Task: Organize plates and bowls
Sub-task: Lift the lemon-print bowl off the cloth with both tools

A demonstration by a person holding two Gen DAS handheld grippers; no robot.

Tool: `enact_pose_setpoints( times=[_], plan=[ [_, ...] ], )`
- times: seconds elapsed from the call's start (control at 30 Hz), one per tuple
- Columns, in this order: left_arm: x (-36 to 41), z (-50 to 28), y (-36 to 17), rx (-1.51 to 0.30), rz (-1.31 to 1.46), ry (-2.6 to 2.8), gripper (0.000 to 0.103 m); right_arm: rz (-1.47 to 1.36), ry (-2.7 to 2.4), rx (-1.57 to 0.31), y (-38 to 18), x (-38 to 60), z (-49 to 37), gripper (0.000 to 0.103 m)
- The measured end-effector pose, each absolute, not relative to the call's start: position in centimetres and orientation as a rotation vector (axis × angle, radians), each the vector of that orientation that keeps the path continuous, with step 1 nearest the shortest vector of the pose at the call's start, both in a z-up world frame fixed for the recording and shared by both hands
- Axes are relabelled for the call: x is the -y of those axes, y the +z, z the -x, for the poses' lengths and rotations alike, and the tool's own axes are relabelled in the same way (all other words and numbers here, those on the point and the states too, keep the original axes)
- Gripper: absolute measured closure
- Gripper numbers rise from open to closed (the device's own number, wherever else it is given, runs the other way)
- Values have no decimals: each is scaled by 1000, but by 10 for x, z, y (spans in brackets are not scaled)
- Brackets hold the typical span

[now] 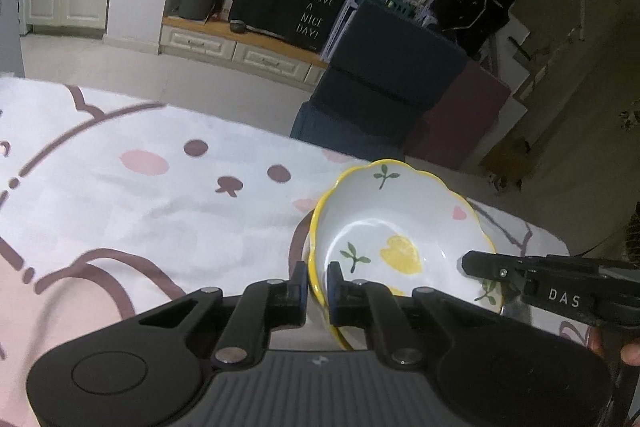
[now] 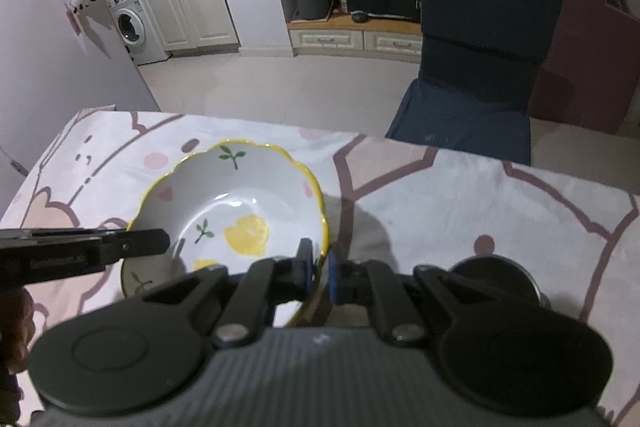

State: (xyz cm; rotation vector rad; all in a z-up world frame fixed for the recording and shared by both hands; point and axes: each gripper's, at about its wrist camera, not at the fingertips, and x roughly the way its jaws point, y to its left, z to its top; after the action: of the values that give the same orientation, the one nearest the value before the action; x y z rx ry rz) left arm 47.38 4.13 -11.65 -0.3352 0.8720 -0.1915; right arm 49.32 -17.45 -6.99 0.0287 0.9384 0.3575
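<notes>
Pink-and-white cartoon-print cloth (image 2: 460, 195) covers the table on which everything sits, in a dim kitchen-dining room.

Nearest, the left gripper (image 1: 318, 285) has its two blue-padded fingers closed almost together on the yellow scalloped rim of a white ceramic bowl painted with a yellow tulip and green sprigs (image 1: 400, 223); one finger is outside the wall, the other inside. The right gripper (image 2: 319, 269) pinches the opposite side of the same rim in the same way, jaws nearly shut with only the bowl wall between them. Each gripper reaches in from the side in the other's camera, so the bowl (image 2: 236, 211) lies between the two, just ahead of both sets of jaws. Under it a second yellow-edged rim peeps out, though I cannot tell what it belongs to.

Just right of the right jaws a dark round object with a metal edge (image 2: 500, 279) rests on the cloth.

Beyond the table's far edge stands a dark blue fabric chair (image 2: 476, 67), and further off white cabinets and a white washing machine (image 2: 134, 27).
</notes>
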Motion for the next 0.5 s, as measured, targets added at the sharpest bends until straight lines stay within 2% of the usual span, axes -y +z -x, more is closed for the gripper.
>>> enact_pose_setpoints(
  times=[0.5],
  plan=[
    [-46,-398,-46,-815,245,-211,93,-95,357,-868,-19,177,-422,93]
  ],
)
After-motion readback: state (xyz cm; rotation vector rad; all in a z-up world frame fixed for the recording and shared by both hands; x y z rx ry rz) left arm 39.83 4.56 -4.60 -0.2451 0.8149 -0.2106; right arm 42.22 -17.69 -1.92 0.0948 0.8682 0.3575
